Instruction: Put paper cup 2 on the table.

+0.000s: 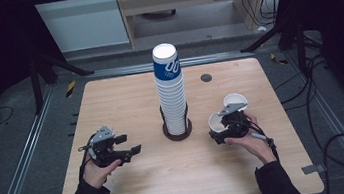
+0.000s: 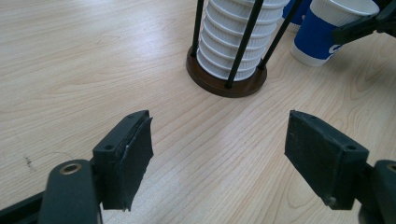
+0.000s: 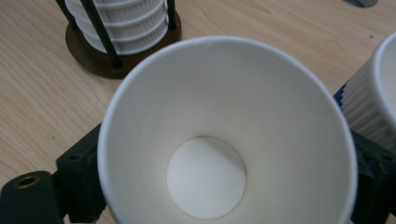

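Note:
A tall stack of white ribbed paper cups (image 1: pixel 171 92), topped by a blue-printed one, stands in a black wire holder on a round brown base (image 1: pixel 178 133) at mid-table. Right of it, a paper cup (image 1: pixel 216 121) stands upright between the jaws of my right gripper (image 1: pixel 224 128). In the right gripper view I look down into this cup (image 3: pixel 205 177), with black fingers (image 3: pixel 81 182) spread wide on either side; its rim hides the pads. A second cup (image 1: pixel 235 101) stands just behind it. My left gripper (image 1: pixel 134 150) is open with nothing in it, left of the holder (image 2: pixel 226 86).
The wooden table (image 1: pixel 136 182) has bare room in front of and left of the holder. A small dark round disc (image 1: pixel 206 78) lies at the back right. Metal rails and cables run along the floor on both sides.

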